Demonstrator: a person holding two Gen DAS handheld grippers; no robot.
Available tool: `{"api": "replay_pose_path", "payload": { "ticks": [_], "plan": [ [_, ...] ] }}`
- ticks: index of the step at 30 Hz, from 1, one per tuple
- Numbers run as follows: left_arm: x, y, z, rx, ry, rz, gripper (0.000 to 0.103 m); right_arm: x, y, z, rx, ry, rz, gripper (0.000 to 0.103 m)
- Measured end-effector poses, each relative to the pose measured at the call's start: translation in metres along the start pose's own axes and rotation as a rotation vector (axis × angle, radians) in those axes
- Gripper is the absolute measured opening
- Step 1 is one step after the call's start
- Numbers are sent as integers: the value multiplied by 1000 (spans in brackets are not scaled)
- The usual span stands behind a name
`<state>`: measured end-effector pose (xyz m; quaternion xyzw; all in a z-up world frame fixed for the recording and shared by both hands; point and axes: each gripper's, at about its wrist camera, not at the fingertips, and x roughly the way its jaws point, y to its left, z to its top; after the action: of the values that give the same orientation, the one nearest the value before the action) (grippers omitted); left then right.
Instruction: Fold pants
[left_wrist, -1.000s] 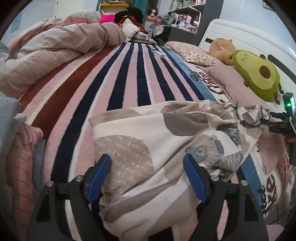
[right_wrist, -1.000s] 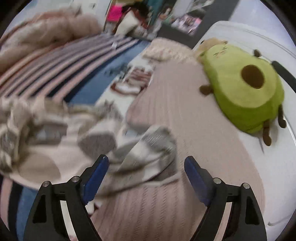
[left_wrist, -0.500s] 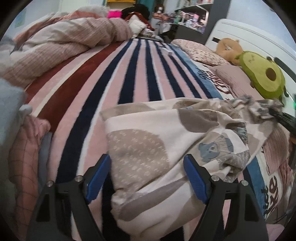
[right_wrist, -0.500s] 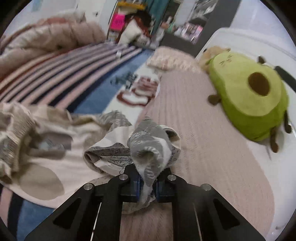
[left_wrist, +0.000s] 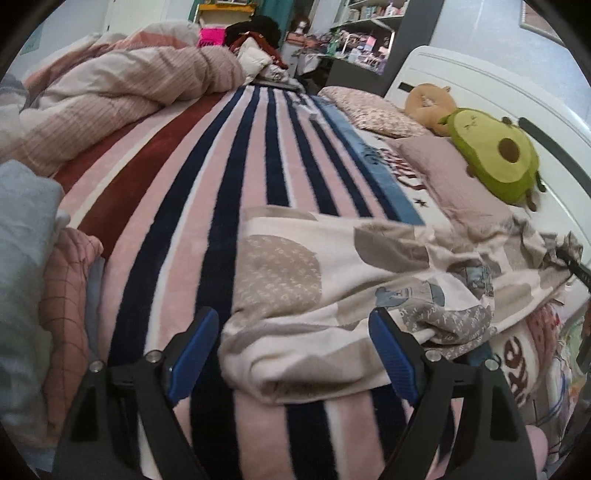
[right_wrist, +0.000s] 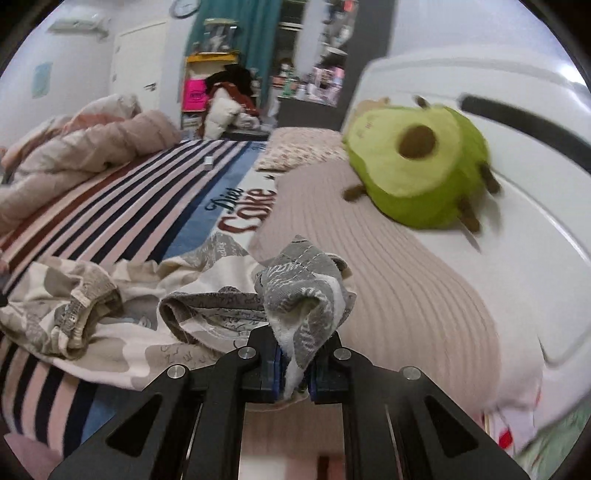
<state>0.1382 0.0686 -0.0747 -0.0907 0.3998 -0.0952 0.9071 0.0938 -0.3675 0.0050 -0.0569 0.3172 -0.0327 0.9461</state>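
The pants are cream with grey and beige patches and lie crumpled across the striped blanket on the bed. My left gripper is open, its blue pads straddling the near end of the pants without pressing on the cloth. My right gripper is shut on a bunched grey end of the pants, which it holds raised in front of a pink ribbed pillow. The gathered waistband lies to the left of that grip. In the left wrist view the right gripper shows only as a dark tip at the far right edge.
A green avocado plush rests against the white headboard. A rumpled pink duvet is piled at the back left. Folded clothes sit at the left edge. Cluttered shelves stand beyond the bed.
My right gripper went from open over the pants end to shut on it, then lifted it and swung with a roll. The cloth stretched toward the right; my left gripper shifted slightly.
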Motion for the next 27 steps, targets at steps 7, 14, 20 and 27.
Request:
{"api": "replay_pose_path", "payload": {
  "ticks": [7, 14, 20, 27],
  "plan": [
    [-12, -29, 1, 38, -12, -35, 81, -6, -29, -50, 73, 183, 7, 14],
    [-23, -54, 4, 69, -34, -76, 81, -55, -25, -22, 9, -21, -10, 46],
    [-18, -72, -3, 86, -28, -120, 81, -30, 32, -33, -197, 84, 164, 52],
    [-7, -79, -9, 97, 10, -97, 81, 31, 53, -77, -351, 77, -83, 48]
  ]
}}
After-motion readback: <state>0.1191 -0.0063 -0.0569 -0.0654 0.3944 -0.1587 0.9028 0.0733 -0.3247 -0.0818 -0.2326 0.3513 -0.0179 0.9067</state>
